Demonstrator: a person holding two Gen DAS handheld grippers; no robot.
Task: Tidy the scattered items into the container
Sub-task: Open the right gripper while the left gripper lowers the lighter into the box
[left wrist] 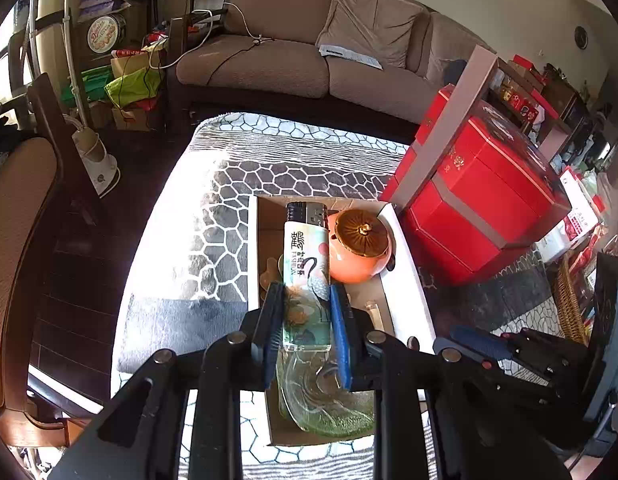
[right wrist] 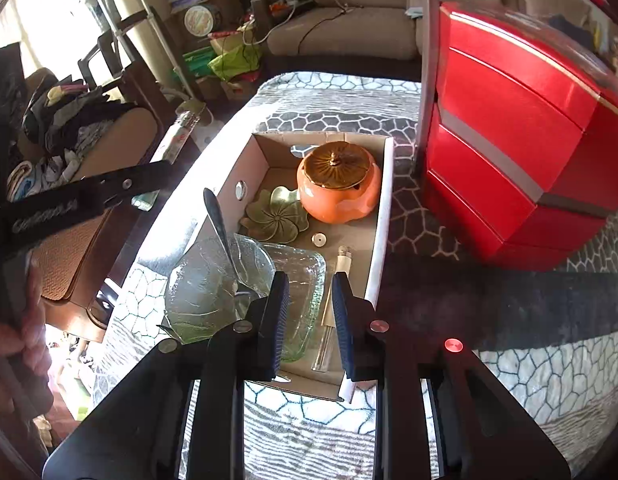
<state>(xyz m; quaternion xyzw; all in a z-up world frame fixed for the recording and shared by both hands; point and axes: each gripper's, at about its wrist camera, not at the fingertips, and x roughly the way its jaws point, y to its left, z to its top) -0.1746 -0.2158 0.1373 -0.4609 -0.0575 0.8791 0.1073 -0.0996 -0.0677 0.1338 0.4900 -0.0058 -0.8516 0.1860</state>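
Two tools hover over a patterned rug (left wrist: 245,176) on the worktop, both aimed down at an open cardboard box (right wrist: 379,216). Big red gift box (right wrist: 509,128) sits just right of the right tool's line, beside the box's right wall; a sofa (left wrist: 293,40) lies far ahead.

Left tool (left wrist: 307,320) is above the near end of the box, its blue pads clamped on a lighter (left wrist: 307,264) with a crane print, held lengthwise with the metal head pointing away from the tool. The lighter is over the box, not resting in it.

Right tool (right wrist: 309,316) sits at the near end of the box, jaws parted with nothing between them; through the gap shows a green glass dish (right wrist: 305,280). The left tool's black body shows at its far left.

Inside the box, ahead of both tools: orange lidded pot (right wrist: 337,184) at the far end, green flower-shaped dish (right wrist: 275,216) left of it, a glass bowl (right wrist: 213,284) with a spoon (right wrist: 219,224) leaning in it at near left, a glass tube (right wrist: 333,300) along the right wall, a small white disc (right wrist: 319,239) mid-floor.
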